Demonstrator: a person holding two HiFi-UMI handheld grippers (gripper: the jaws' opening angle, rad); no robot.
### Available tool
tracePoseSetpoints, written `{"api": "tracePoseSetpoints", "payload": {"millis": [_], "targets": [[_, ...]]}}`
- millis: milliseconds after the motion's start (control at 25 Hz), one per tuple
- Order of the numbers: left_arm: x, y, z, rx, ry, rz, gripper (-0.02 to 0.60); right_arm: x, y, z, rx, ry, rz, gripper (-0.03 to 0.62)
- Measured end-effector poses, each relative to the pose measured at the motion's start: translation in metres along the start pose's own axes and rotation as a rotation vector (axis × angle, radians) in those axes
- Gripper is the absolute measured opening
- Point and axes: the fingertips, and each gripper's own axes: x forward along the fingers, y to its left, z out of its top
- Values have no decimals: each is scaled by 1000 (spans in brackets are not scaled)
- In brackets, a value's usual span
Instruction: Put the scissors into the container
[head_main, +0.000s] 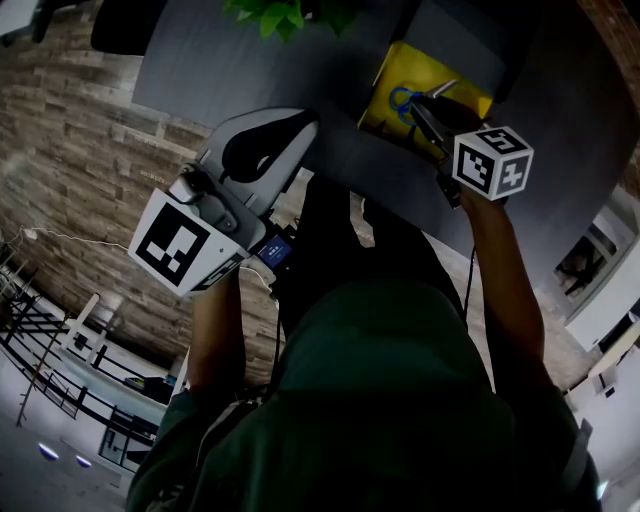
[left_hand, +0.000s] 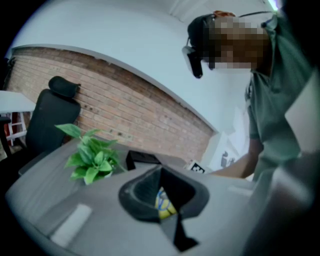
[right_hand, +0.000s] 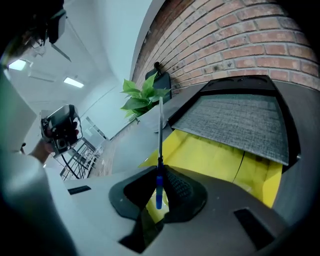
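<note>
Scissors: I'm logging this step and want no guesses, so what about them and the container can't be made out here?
- Scissors: head view, blades mostly hidden by the right gripper; right gripper view shows them only edge-on.
- Container: right gripper view, far part under a grey panel, near part hidden by the gripper body.
- Container, left gripper view: only a blurred yellow sliver between the jaws of the left gripper.

- Yellow open container: near part covered by right gripper.
- Blue-handled metal scissors: seen edge-on, handle loops indistinct.
- Green leafy plant: cut by top edge.
- Black office chair: blurred, lower part hidden behind grey tabletop.
</note>
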Motion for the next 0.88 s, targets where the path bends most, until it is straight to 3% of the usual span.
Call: {"api": "tracePoseSetpoints", "payload": {"millis": [480, 880], "targets": [[2, 2, 1, -4, -1, -2, 0, 5, -7, -3, 50, 32, -2, 43], [0, -2, 6, 7, -8, 5, 0, 1, -19, -11, 51, 81, -70, 77]]}}
